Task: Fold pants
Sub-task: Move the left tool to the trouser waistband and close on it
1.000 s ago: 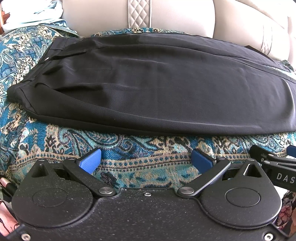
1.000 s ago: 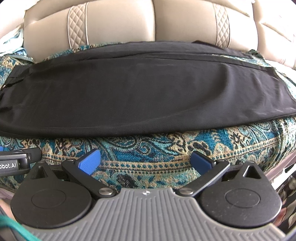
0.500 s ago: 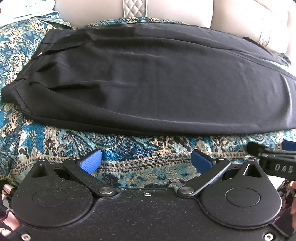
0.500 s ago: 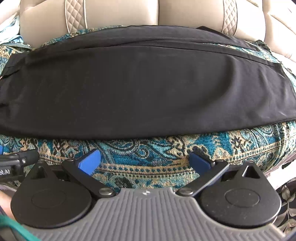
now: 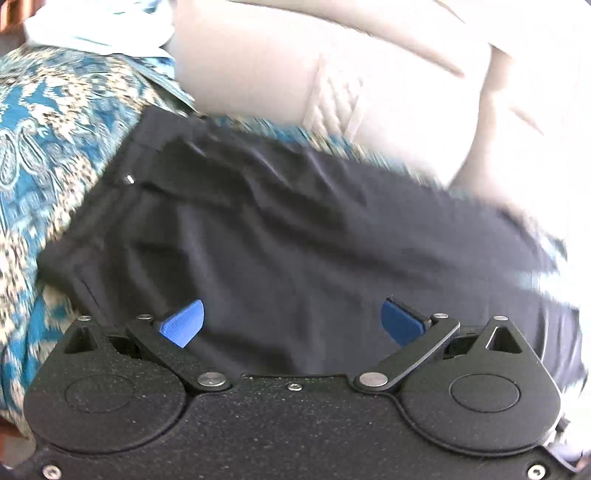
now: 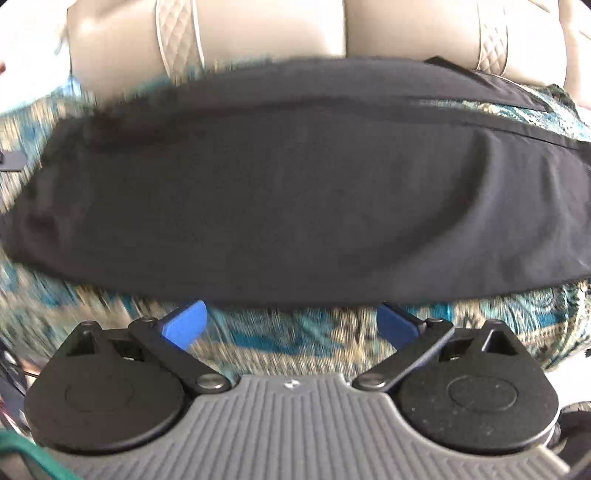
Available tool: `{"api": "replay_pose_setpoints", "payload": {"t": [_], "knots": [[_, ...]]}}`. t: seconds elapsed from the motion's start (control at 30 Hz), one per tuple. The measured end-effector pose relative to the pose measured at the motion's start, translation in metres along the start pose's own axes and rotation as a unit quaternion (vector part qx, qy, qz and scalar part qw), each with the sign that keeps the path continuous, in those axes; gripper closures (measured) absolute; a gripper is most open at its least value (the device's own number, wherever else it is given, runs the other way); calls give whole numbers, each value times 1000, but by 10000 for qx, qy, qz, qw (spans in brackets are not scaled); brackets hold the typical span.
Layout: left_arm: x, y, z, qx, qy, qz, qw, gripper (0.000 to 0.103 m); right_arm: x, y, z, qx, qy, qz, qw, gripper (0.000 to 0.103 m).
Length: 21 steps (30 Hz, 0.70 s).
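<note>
Black pants lie flat lengthwise on a patterned teal cover, waistband to the left with a small metal clasp. My left gripper is open, its blue pads over the near edge of the pants by the waist end. In the right wrist view the pants stretch across the frame, legs running right. My right gripper is open, its blue fingertips right at the near edge of the pants, holding nothing.
The teal paisley cover spreads over a beige quilted sofa whose backrest rises just behind the pants. A white and light-blue cloth lies at the far left.
Both grippers have moved forward toward the pants. The left one has swung left over the waist end, the right one has reached the near edge. Both stay open.
</note>
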<state>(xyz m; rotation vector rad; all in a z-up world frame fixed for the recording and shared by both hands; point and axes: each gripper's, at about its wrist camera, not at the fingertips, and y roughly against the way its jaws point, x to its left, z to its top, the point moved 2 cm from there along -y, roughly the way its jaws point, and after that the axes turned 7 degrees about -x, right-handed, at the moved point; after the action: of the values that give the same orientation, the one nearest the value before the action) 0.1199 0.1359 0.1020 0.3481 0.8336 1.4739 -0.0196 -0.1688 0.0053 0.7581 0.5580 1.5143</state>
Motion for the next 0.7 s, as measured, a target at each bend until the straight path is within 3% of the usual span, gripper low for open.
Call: {"api": "replay_pose_setpoints", "payload": {"t": [0.13,0.23,0.37,0.6,0.7], "knots": [[28,-30,60,-35,711,96,9974,0,-12,27,26,-497,-462,124,9976,0],[49,-64,96,25,1357,287,9903,0,-17,29,43,-745,-636,7,9952,0],[66,-114,129,-152,1800,704,9810,0,-23,17,67,-1137,-823,-191,9899,0],[77,-224,160,-296,2384,1685,9560,0,-28,-27,99,-1714,-900,-626,9791,0],[82,-266,162,-120,2666,2215,9379,0,-5,-43,102,-1821,-819,-682,9775,0]]}}
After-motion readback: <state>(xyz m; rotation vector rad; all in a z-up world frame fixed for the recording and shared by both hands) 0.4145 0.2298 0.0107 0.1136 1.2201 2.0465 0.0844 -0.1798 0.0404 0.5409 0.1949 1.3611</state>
